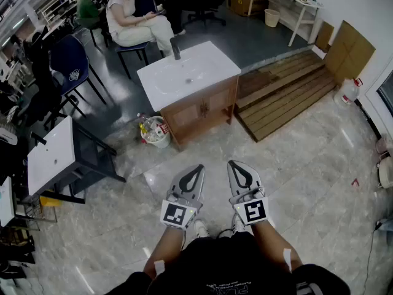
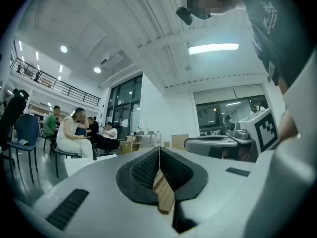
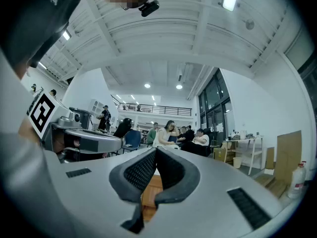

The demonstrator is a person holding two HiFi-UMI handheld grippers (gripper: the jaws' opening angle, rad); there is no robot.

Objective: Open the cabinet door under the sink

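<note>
The sink cabinet stands ahead of me across the tiled floor, with a white basin (image 1: 187, 72) and black tap on top of two shut wooden doors (image 1: 202, 110). Both grippers are held low in front of the person's body, well short of the cabinet and pointing toward it. In the head view my left gripper (image 1: 197, 167) has its jaws together, and my right gripper (image 1: 235, 163) beside it looks the same. In each gripper view the black pads meet at the tip with nothing between them: left gripper (image 2: 159, 149), right gripper (image 3: 155, 150). Only a sliver of the wooden cabinet (image 3: 148, 195) shows below the jaws.
A white bucket (image 1: 155, 131) of rubbish sits at the cabinet's left foot. A low wooden platform (image 1: 282, 94) lies to its right. A second basin on a dark stand (image 1: 52, 155) is at the left. Seated people (image 1: 135, 17) and chairs are behind the sink. A white jug (image 1: 349, 91) stands far right.
</note>
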